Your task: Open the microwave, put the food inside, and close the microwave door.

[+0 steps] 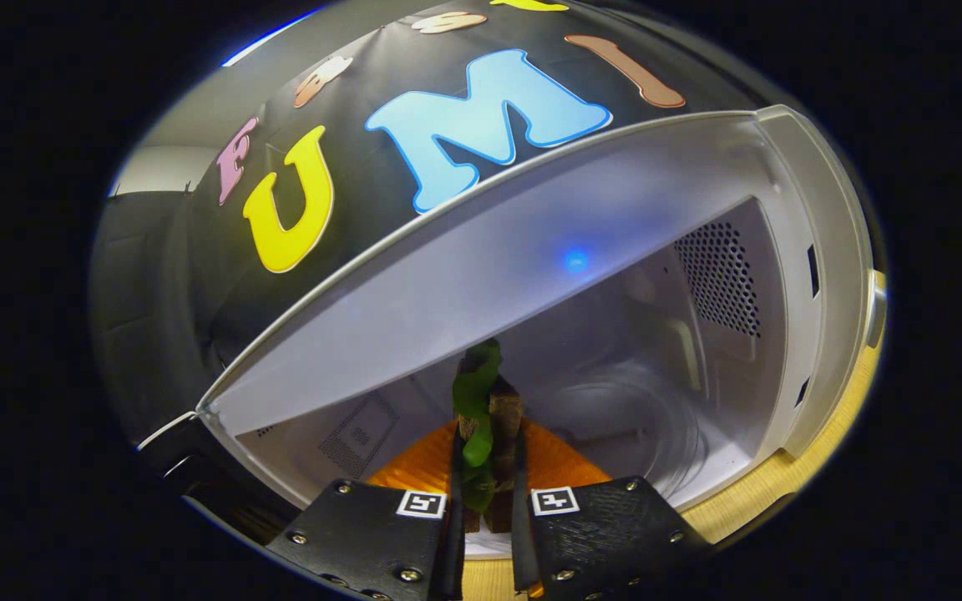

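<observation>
My gripper [485, 492] is shut on the food [481, 409], a skewer-like piece with a green strip along a brown chunk, standing up between the two fingers. An orange plate [414, 467] shows under and behind the food, just past the fingertips; whether it is held too I cannot tell. The white microwave [481, 275] stands open right ahead, tilted in my view. Its cavity [656, 401] with a glass turntable lies just beyond the food, and the fingertips are at the cavity's front opening.
A perforated vent panel [719, 275] sits on the cavity's far wall. The microwave's front frame [823, 275] with latch slots runs along the right. A wooden tabletop [748, 497] lies below the microwave. Part of the dark door [197, 467] shows at the lower left.
</observation>
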Available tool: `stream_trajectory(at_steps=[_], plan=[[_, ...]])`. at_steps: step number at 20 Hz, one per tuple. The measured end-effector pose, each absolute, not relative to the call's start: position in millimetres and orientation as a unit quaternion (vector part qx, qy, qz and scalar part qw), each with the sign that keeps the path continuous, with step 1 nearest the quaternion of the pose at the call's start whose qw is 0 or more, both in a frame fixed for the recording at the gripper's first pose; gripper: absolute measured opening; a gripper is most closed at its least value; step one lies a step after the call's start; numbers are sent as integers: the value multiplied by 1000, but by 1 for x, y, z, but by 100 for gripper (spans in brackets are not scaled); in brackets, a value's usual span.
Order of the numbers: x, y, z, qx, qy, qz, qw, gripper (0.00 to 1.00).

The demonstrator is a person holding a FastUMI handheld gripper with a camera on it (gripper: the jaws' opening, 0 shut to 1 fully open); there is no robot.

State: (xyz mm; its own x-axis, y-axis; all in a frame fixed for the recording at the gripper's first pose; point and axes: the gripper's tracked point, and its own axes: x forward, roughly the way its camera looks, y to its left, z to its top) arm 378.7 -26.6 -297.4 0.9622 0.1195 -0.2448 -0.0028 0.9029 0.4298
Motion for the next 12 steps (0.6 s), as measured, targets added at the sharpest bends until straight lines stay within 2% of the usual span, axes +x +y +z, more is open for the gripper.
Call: stream_trajectory(at_steps=[4, 9, 10, 12], plan=[[393, -41, -308, 185, 144, 17, 972, 23], [386, -70, -324, 115, 169, -40, 978, 63], [381, -78, -322, 90, 165, -58, 980, 66], [369, -93, -307, 19, 142, -93, 985, 84]])
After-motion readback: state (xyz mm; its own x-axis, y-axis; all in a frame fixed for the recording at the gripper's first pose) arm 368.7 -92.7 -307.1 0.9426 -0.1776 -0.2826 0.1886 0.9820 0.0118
